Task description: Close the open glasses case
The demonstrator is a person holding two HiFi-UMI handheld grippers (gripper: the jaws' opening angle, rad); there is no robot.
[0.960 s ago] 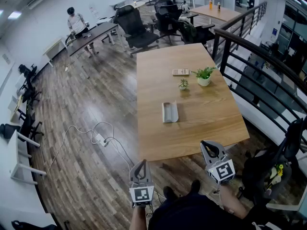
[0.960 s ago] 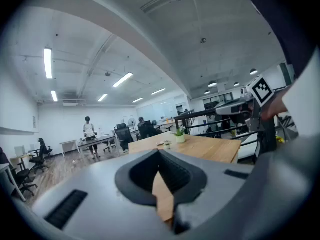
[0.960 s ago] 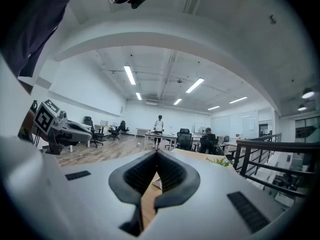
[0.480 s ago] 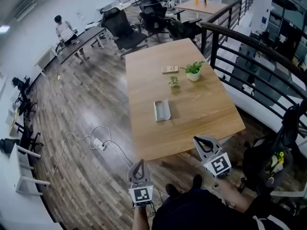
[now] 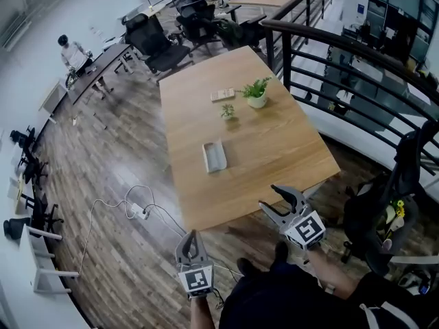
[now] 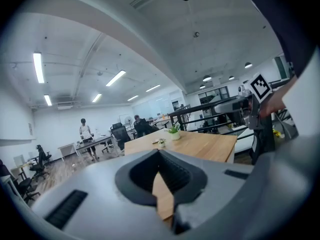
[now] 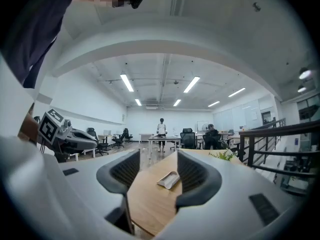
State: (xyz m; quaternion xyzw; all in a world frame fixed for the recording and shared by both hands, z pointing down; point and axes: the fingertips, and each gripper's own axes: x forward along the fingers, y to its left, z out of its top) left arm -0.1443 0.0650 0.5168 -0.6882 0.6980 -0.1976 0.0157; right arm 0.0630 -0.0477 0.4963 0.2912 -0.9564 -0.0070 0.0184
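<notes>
The grey glasses case lies open on the wooden table, left of its middle. Both grippers hang off the table's near edge, well short of the case. My left gripper is over the floor with its jaws shut and nothing in them; in the left gripper view only a sliver of table shows behind the tips. My right gripper is at the table's near corner, jaws opening and empty. The right gripper view frames the distant case between its fingers.
A potted plant, a smaller plant and a small flat box stand on the table's far half. A black railing runs along the right. A cable and power strip lie on the floor at left. Office chairs and a person are far back.
My right gripper's jaws have gone from shut to open. The head view has swung, so the table and case sit further left in the picture. The left gripper stays shut.
</notes>
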